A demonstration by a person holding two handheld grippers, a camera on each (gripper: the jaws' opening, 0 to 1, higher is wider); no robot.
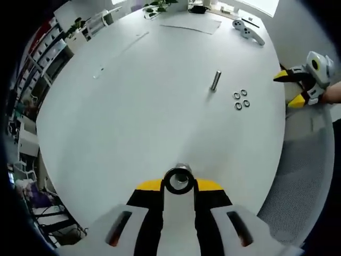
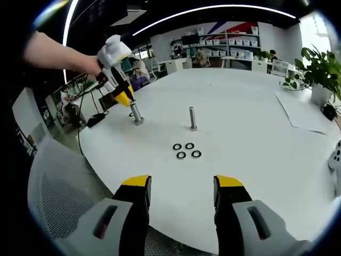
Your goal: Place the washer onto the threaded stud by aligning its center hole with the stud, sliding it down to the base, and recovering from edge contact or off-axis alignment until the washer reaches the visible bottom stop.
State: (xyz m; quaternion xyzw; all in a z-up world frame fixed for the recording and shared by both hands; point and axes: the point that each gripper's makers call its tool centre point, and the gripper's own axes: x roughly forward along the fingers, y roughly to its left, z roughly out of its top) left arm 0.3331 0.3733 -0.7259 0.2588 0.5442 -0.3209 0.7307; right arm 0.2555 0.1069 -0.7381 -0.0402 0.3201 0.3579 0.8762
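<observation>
Left tool (image 1: 179, 186) is clamped on a threaded stud (image 1: 179, 178), and from the left gripper view we're looking straight down its top end, a dark ring with a shiny rim sitting between the yellow jaw tips. In the right gripper view we can see that same tool (image 2: 127, 100) over at the left edge of the white round surface (image 2: 256, 176), with the stud (image 2: 136, 114) standing upright on the surface, its base touching it.

Right tool (image 2: 181, 186) is wide open with nothing between the jaws, hanging over the near edge of the surface. In the left gripper view it (image 1: 290, 88) sits off the right edge, held by a hand (image 1: 333, 93).

Four washers (image 2: 186, 150) lie flat in a tight little cluster, ahead of the right tool and well apart from the held stud. A second stud (image 2: 192, 118) stands upright just beyond them, free of both tools. We also spot it (image 1: 215, 81) in the left gripper view next to the washers (image 1: 241, 99).

A sheet of paper (image 1: 192, 25) and white game controllers (image 1: 248, 30) lie at the far side, with a potted plant (image 2: 319, 69) near the edge.
</observation>
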